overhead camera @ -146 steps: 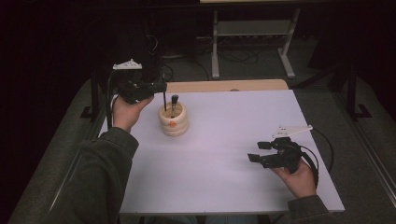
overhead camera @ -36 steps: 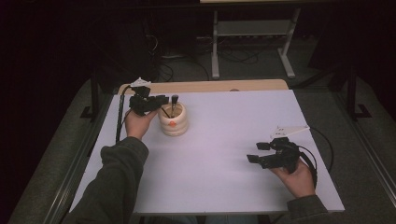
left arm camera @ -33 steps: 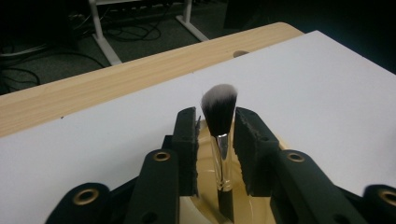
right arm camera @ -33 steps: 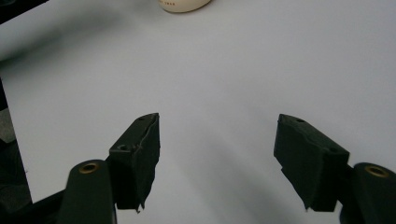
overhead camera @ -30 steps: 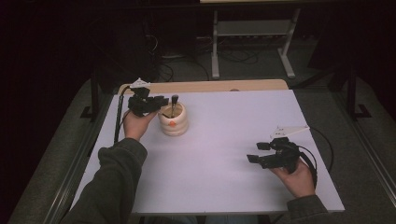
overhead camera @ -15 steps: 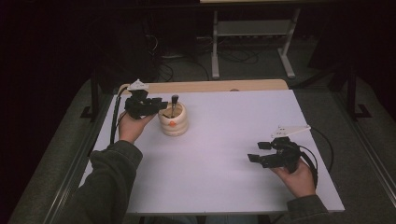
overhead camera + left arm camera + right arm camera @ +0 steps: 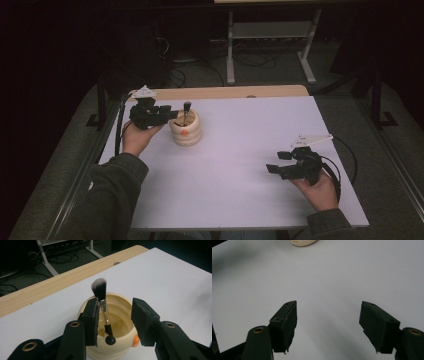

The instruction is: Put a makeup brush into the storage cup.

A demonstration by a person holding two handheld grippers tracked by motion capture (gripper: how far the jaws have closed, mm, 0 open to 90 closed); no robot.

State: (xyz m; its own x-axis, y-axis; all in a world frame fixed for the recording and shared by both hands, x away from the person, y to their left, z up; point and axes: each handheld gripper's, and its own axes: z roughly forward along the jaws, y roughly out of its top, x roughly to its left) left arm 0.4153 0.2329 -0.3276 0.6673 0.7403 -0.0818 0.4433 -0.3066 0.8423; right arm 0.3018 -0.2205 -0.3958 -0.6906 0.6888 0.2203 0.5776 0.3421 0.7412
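Item: black-handled makeup brush (image 7: 103,307) with white-tipped bristles, standing tilted in cream ribbed ceramic pot (image 7: 185,128) near white surface's (image 7: 235,165) far-left corner | Left gripper (image 7: 113,317): jaws just been opening, now apart, brush between them beside one pad, pulled back slightly from pot | Right gripper (image 7: 278,162): unmoved near right edge, jaws apart, empty.

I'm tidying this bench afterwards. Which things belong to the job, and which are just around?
In the job:
- black-handled makeup brush with white-tipped bristles
- cream ribbed ceramic pot holding it
- left gripper, jaws just opening beside the brush

Just around:
- right gripper, open over bare table
- white tabletop
- grey metal stand
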